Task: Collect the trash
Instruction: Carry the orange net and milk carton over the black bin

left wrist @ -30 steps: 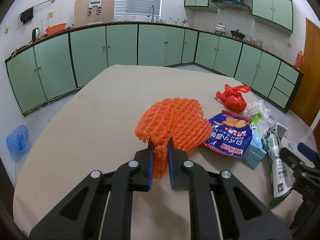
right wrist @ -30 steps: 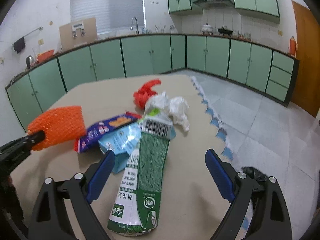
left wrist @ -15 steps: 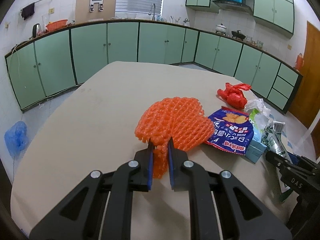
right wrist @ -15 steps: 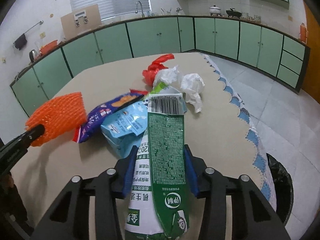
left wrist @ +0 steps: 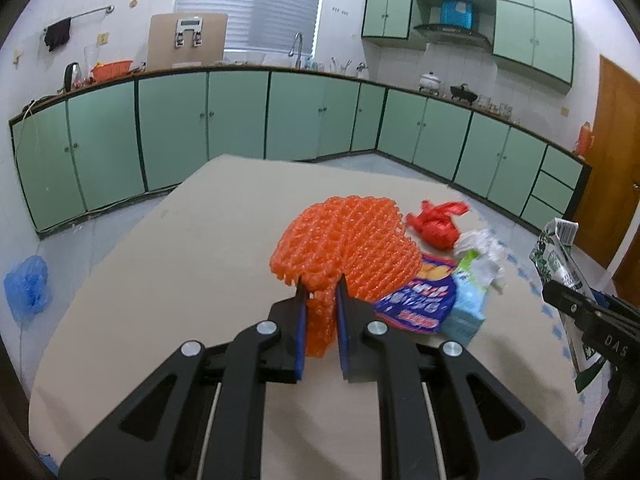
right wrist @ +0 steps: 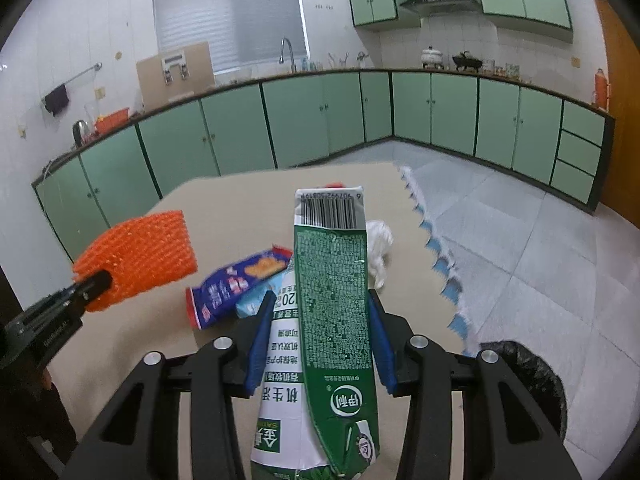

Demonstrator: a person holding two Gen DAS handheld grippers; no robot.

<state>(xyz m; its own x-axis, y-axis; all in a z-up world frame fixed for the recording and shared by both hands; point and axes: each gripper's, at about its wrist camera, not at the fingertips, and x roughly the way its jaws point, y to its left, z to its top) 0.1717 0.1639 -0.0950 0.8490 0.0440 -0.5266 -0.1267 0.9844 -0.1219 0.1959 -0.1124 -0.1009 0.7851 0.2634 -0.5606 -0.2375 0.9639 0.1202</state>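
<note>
My left gripper [left wrist: 321, 296] is shut on an orange foam net [left wrist: 344, 240] and holds it above the beige table [left wrist: 168, 280]. The net also shows in the right wrist view [right wrist: 140, 254]. My right gripper [right wrist: 320, 312] is shut on a flattened green milk carton [right wrist: 332, 300] and holds it above the table; the carton shows at the right edge of the left wrist view [left wrist: 560, 256]. On the table lie a blue snack bag [left wrist: 420, 296], a light blue pack [left wrist: 466, 304], crumpled white plastic [left wrist: 480, 244] and a red plastic bag [left wrist: 436, 228].
A black-lined trash bin [right wrist: 528, 384] stands on the floor at the table's right side. Green cabinets [left wrist: 240, 116] run along the walls. A blue bag [left wrist: 26, 288] lies on the floor at left.
My right gripper closed on the milk carton and lifted it off the table. My left gripper kept hold of the orange net and rose a little.
</note>
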